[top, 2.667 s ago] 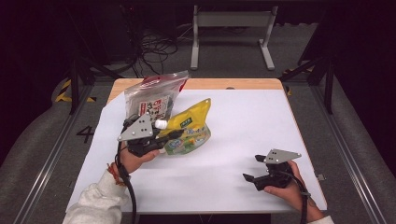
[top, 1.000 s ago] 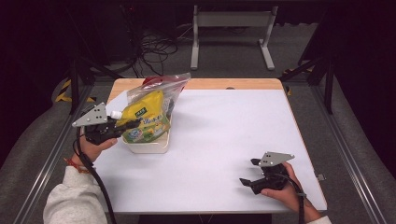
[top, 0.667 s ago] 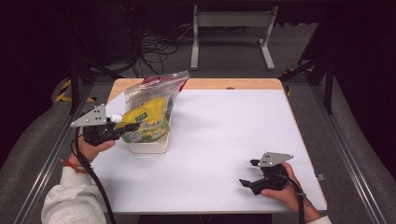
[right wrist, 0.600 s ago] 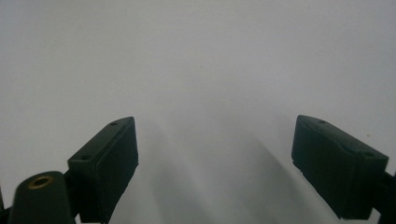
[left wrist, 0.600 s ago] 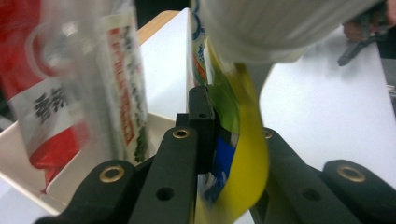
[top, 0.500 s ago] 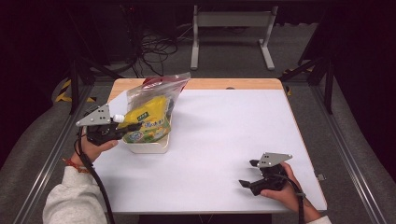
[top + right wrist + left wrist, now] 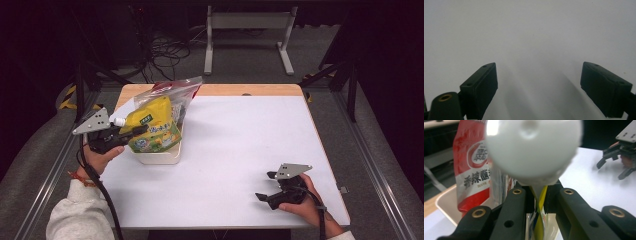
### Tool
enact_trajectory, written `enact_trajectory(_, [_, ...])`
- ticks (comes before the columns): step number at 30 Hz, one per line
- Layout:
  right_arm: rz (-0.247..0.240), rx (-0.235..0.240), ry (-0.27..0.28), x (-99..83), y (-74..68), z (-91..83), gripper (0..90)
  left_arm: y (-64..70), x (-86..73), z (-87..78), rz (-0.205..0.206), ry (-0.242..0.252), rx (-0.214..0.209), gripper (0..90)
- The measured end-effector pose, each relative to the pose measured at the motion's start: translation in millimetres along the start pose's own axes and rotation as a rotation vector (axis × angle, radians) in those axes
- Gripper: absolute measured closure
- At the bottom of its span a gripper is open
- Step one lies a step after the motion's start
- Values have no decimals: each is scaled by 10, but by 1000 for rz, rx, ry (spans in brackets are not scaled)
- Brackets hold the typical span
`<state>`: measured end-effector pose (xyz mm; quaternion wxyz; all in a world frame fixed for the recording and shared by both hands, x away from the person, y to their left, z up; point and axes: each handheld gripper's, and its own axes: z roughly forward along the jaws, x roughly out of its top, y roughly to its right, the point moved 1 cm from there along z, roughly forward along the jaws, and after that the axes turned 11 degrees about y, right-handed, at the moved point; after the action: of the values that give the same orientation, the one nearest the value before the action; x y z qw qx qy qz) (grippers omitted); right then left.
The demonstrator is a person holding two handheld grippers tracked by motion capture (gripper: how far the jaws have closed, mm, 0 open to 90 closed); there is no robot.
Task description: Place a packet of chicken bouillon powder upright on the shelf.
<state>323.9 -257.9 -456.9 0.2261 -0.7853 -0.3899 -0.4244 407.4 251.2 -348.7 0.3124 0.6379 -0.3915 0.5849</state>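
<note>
A yellow spouted pouch (image 7: 152, 127) with a white cap (image 7: 119, 121) stands tilted in a shallow beige bin (image 7: 161, 157) at the table's left. My left gripper (image 7: 136, 131) is shut on the pouch just below the cap, reaching in from the left. In the left gripper view the cap (image 7: 534, 150) looms large and the pouch's yellow edge (image 7: 539, 222) is pinched between the jaws. A clear zip bag with a red packet (image 7: 172, 92) leans behind the pouch. My right gripper (image 7: 267, 186) rests open and holds nothing near the table's front right; its jaws (image 7: 539, 75) stand wide apart over bare white tabletop.
The white tabletop (image 7: 250, 135) has a wooden strip along its far edge. The red packet (image 7: 474, 170) and the bin's rim (image 7: 445, 203) lie to the left in the left gripper view, with the right gripper (image 7: 621, 157) far off. Metal rails flank the table.
The left hand swung out to the table's left edge, still holding the pouch, which went from lying near the middle to standing in the bin. The right gripper has barely moved.
</note>
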Motion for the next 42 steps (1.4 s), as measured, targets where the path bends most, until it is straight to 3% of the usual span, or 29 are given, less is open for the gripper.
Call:
enact_trajectory(2, [1,5,-2,1,-1,5,139,-2,13,-3,-24,18,-16,796])
enact_trajectory(4, [0,9,-3,2,-5,11,139,3,24,2,-22,8,-16,737])
enact_trajectory(9, [1,15,-8,3,-9,24,138,12,18,10,-33,26,-9,766])
enact_trajectory(15, [5,18,-8,4,-5,27,139,36,15,56,-37,49,41,756])
enact_trajectory(17, [6,20,-11,2,-8,32,140,61,33,62,-17,40,51,829])
enact_trajectory(22, [7,19,-13,2,-4,35,141,114,169,4,2,29,44,841])
enact_trajectory(24, [18,18,-8,0,0,29,141,130,202,-1,15,-7,51,848])
enact_trajectory(27, [23,20,-7,0,4,32,142,132,185,37,8,-44,37,854])
enact_trajectory(29, [21,22,-10,-1,0,36,141,156,169,98,28,-88,49,855])
enact_trajectory(42, [20,26,-10,6,-7,40,143,156,47,229,21,-119,55,855])
